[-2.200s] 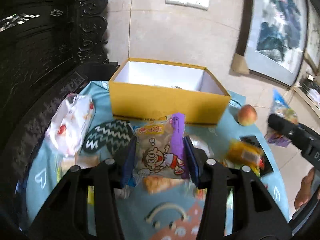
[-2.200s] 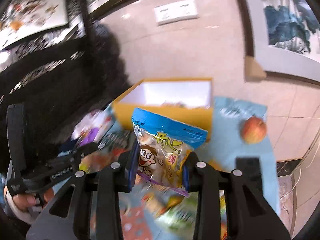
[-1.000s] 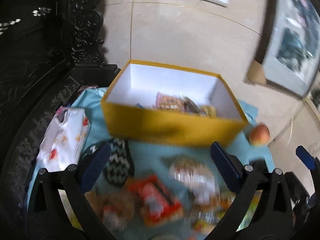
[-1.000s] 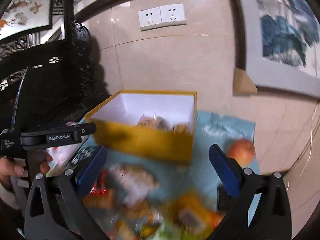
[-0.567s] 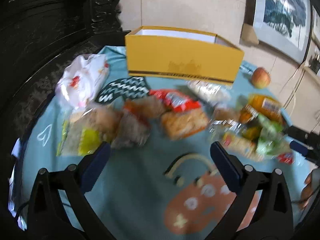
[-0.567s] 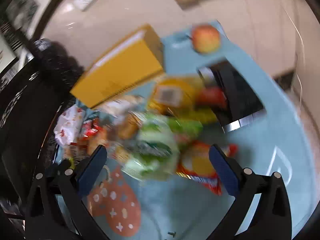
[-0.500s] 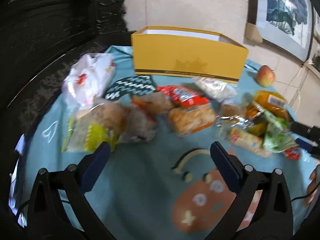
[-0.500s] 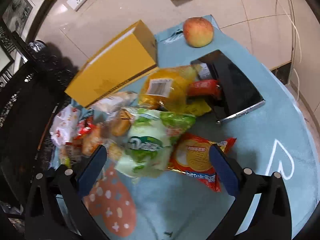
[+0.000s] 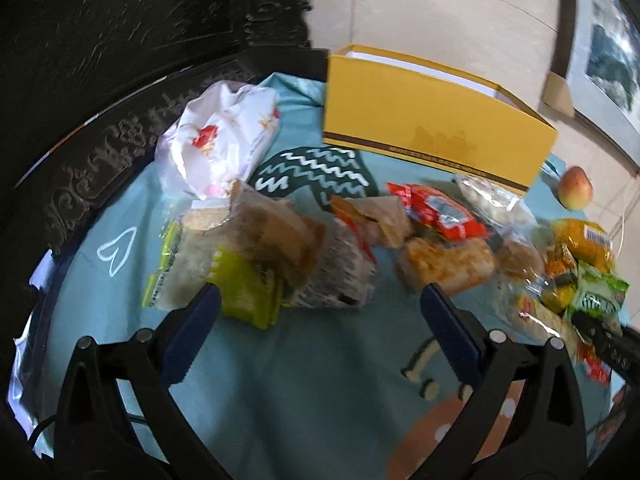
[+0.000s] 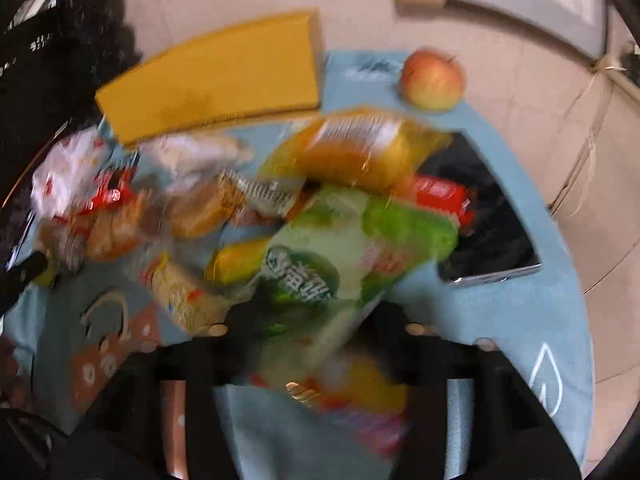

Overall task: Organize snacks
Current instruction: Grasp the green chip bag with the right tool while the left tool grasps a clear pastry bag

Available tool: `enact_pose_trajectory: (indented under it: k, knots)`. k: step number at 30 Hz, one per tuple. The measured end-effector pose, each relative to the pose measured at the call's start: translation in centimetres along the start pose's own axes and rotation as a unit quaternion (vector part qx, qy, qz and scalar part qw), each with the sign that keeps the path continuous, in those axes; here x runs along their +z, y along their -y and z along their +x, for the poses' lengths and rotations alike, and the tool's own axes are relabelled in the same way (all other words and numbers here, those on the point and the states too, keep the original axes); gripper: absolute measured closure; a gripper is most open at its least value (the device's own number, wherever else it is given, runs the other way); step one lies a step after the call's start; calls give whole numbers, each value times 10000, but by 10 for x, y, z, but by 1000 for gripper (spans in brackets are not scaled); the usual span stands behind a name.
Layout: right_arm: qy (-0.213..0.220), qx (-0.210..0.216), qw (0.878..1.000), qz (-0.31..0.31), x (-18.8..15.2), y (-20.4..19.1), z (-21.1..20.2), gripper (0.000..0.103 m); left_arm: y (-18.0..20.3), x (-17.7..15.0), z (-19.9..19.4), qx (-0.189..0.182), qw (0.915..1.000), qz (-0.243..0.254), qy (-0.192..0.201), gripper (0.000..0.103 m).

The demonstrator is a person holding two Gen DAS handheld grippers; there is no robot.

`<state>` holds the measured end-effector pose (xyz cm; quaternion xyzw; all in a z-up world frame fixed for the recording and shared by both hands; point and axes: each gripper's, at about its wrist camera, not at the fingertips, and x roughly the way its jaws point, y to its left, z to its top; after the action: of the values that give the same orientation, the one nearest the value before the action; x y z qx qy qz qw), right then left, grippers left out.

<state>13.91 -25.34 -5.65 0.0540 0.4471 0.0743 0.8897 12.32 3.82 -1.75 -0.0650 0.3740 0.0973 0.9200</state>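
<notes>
Yellow cardboard marks the goal: the open box (image 9: 432,120) stands at the far side of the teal cloth (image 9: 300,392), and everything else is placed from it. From the left wrist view, the left gripper (image 9: 320,320) hangs over the cloth with its blue pads spread wide and nothing between them; the loose snacks lie in a band in front of the box, with a brown-and-green bread pack (image 9: 256,256) nearest the pads and a red packet (image 9: 440,216) closer to the box wall. A white plastic bag (image 9: 216,136) sits to the box's left, an apple (image 9: 575,188) to its right. A good pick here would centre the pads on one pack only, probably the bread pack, before closing. From the right wrist view, badly blurred, the right gripper (image 10: 316,332) appears closed on the lower edge of a green bag (image 10: 344,256), well in front of the box (image 10: 216,76). A yellow bag (image 10: 360,152) and a phone (image 10: 488,232) lie beyond it. A thin edge grip may slip, so lift gently and clear the box wall before letting go.
</notes>
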Motion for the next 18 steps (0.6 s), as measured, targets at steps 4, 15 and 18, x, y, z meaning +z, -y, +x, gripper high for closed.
enact_pose_trajectory:
  k: [4,15,18]
  knots:
    - [-28,816,9961,331,1,10,-14,76,3,-1,5,-30,10000,49,-33,2]
    - [158,1678,9846,460,5,9,-30,76,21,-3,25,33,9988,454,-152,2]
    - [192,1774,9832,382,6,1,-33,76,21,-5,33,-1,9986,476,-230,16]
